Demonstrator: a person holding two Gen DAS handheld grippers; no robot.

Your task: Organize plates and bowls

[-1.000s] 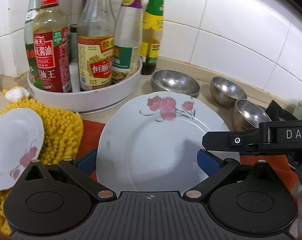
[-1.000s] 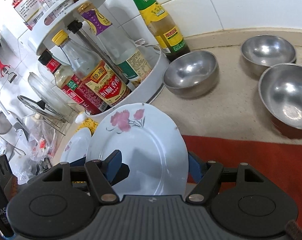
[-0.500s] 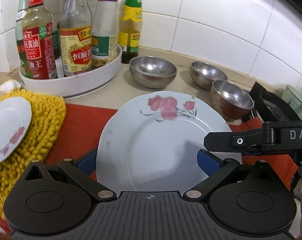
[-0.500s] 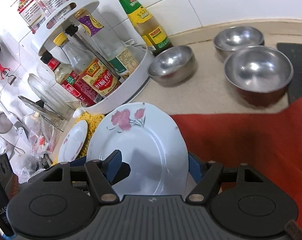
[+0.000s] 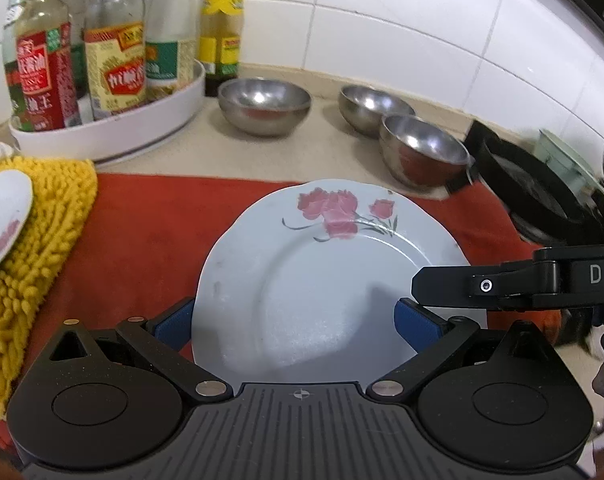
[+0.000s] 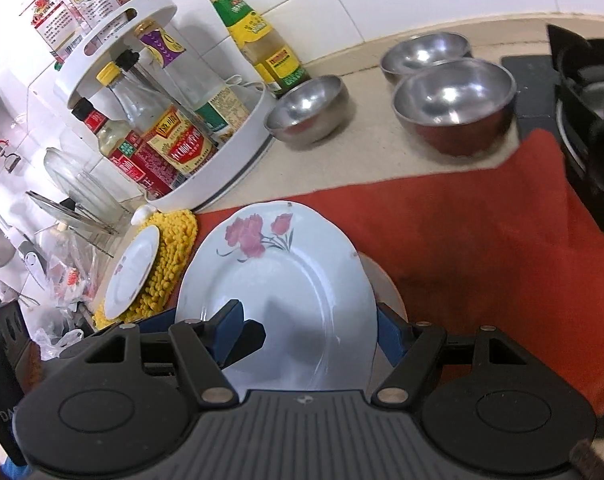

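Note:
A white plate with red flowers (image 5: 326, 280) is held by both grippers over the red cloth (image 5: 150, 224). My left gripper (image 5: 298, 324) is shut across its near edges. My right gripper (image 6: 302, 332) is shut on the same plate (image 6: 278, 292); its finger reaches in from the right in the left wrist view (image 5: 502, 284). A smaller flowered plate (image 5: 2, 220) lies on a yellow mat (image 5: 42, 248) at the left. Three steel bowls (image 5: 264, 106) (image 5: 374, 108) (image 5: 422, 152) stand at the back of the counter.
A white turntable rack (image 5: 114, 132) with sauce bottles stands at the back left, a green bottle (image 5: 222, 36) beside it. A black gas stove (image 5: 542, 200) is at the right. Glass lids and utensils (image 6: 74, 200) stand left of the rack. Tiled wall behind.
Both grippers have carried the plate to the right and back from the rack; the bowls and stove have come further into view and the small plate has slid toward the left edge.

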